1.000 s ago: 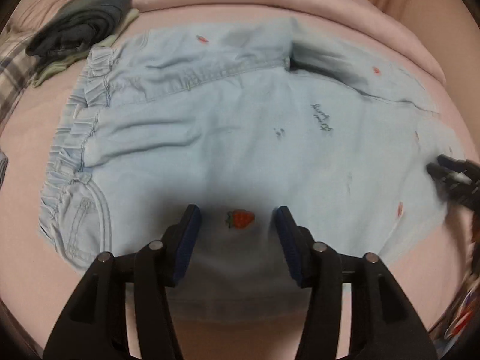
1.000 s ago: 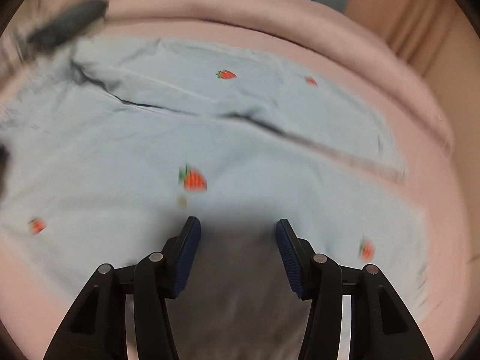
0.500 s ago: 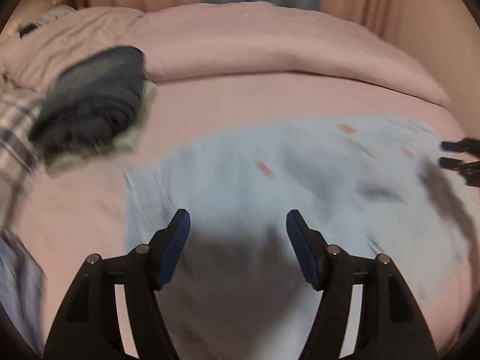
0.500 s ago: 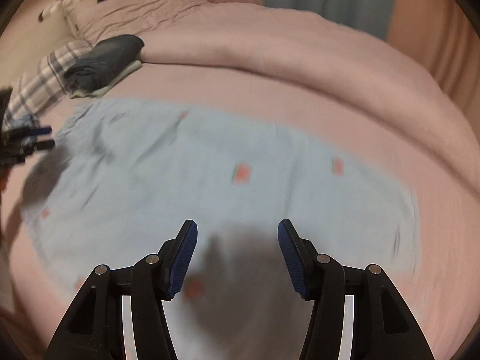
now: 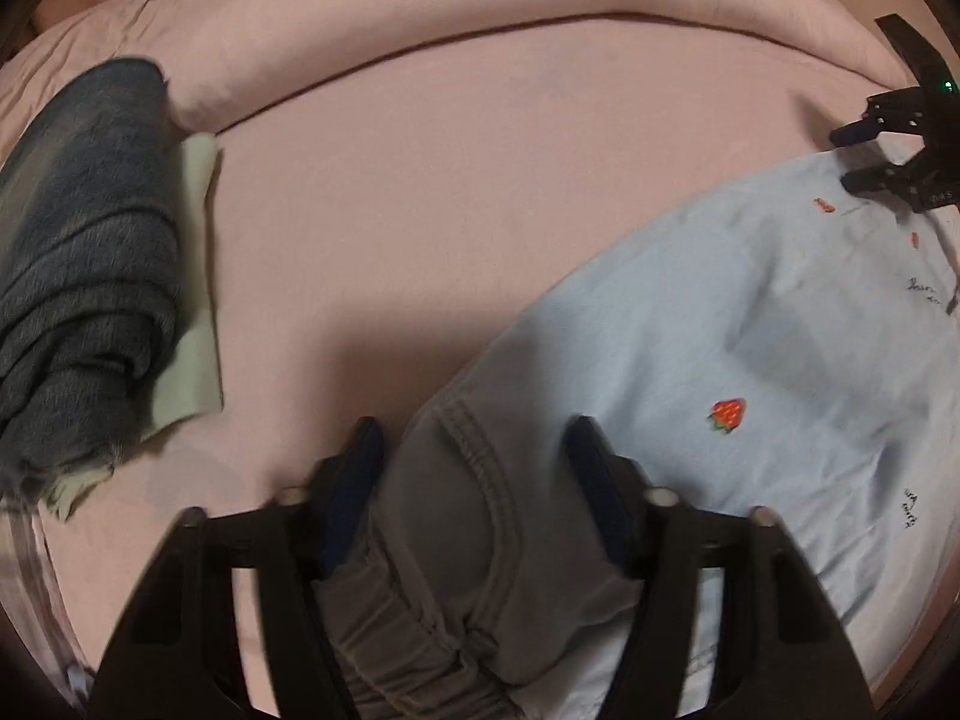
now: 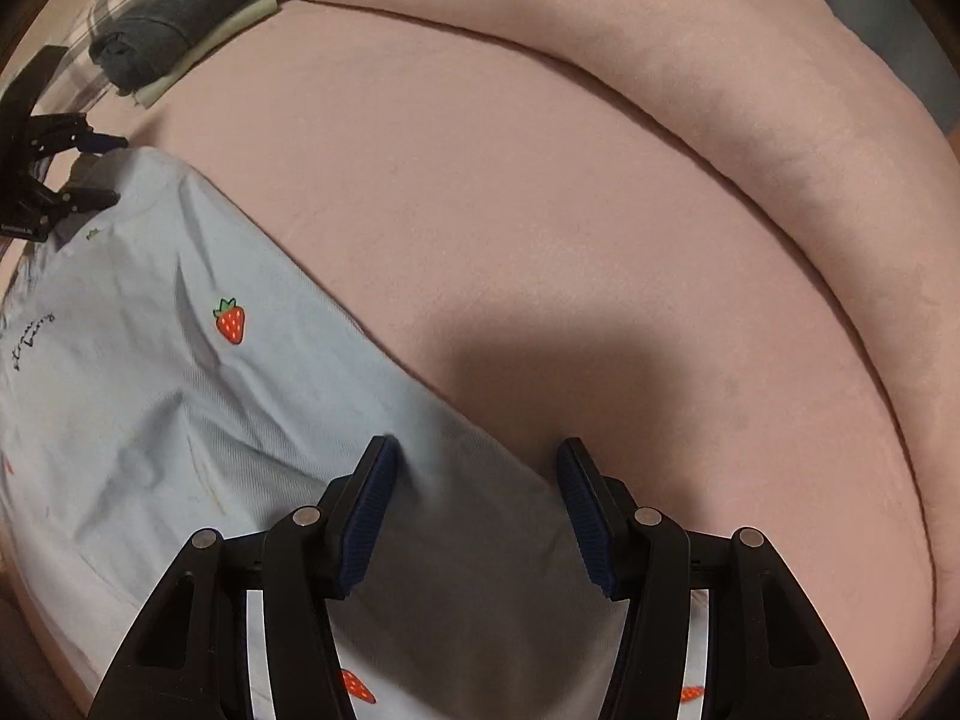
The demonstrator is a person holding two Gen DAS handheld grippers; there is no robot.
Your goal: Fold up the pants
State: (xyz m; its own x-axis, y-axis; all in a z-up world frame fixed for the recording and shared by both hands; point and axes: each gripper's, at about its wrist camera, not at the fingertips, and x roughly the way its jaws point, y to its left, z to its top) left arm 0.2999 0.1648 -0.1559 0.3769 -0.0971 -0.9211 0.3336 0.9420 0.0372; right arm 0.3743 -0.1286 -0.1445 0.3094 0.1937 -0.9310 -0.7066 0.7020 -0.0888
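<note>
The pants [image 5: 750, 360], pale blue with small strawberry prints, lay flat on the pink bed [image 5: 420, 210], running from the left tool [image 5: 474, 480] across to the right tool [image 6: 474, 498]. Each tool stood with its fingers spread wide and gripping nothing. In the left wrist view the gathered waistband and a stitched seam sat between the open fingers, in shadow. In the right wrist view the far edge of the cloth, toward the leg end, sat between that tool's fingers.

The step in hand appeared to be taking hold of the far long edge at both ends, ready for a fold. To do it well, each tool would want to close on every layer at the edge (the waistband is thick and bunched, so a shallow bite might slip off). The two ends should then be lifted evenly, with the cloth kept taut between them, so that no crease forms across the middle.

The bed was soft and pink, with a rolled pink duvet [image 6: 720, 90] along its far side. At the far left lay a dark folded garment [image 5: 84, 276] on a pale green cloth [image 5: 192, 312], beside some plaid fabric [image 6: 114, 6]. A strip of blue-grey curtain [image 6: 888, 18] showed at the far right.
</note>
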